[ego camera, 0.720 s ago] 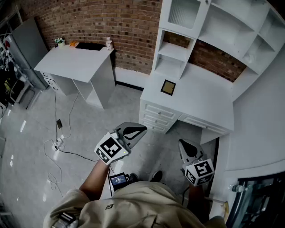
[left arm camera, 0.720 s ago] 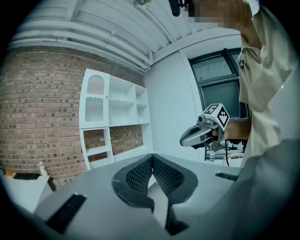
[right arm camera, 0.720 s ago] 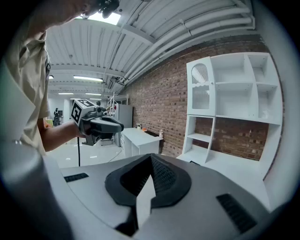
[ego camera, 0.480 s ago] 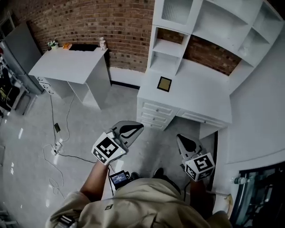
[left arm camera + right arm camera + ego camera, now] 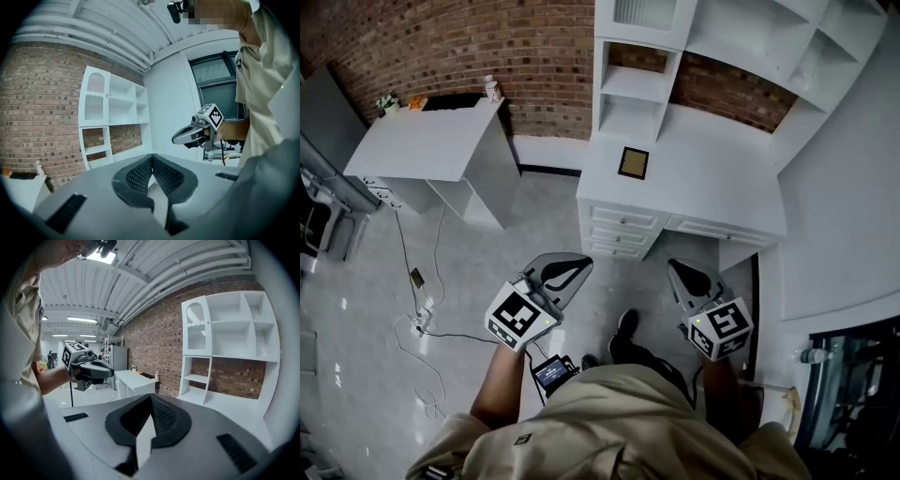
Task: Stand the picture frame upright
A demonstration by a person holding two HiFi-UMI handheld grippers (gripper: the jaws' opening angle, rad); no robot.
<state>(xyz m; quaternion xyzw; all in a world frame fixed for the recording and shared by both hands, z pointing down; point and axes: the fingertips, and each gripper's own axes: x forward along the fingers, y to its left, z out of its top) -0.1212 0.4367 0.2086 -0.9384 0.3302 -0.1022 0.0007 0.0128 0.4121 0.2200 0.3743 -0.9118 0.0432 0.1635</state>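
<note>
The picture frame (image 5: 633,162), dark-rimmed with a tan centre, lies flat on the white desk (image 5: 712,187) in the head view, near the shelf unit. Both grippers hang in the air over the floor, well short of the desk. My left gripper (image 5: 584,263) is shut and empty, its pads meeting at the tip (image 5: 151,157). My right gripper (image 5: 673,266) is also shut with nothing held (image 5: 151,397). Each gripper view shows the other gripper: the right gripper (image 5: 174,139), the left gripper (image 5: 111,372). Neither gripper view shows the frame.
The desk has drawers (image 5: 623,230) facing me and a white shelf unit (image 5: 637,89) against the brick wall. A white side table (image 5: 431,145) with small items stands to the left. Cables (image 5: 417,314) lie on the floor. A shoe (image 5: 623,330) shows below the grippers.
The desk and the frame have shifted left and a little nearer in the head view as the person moves up. Both grippers stay shut and keep their places in the picture.
</note>
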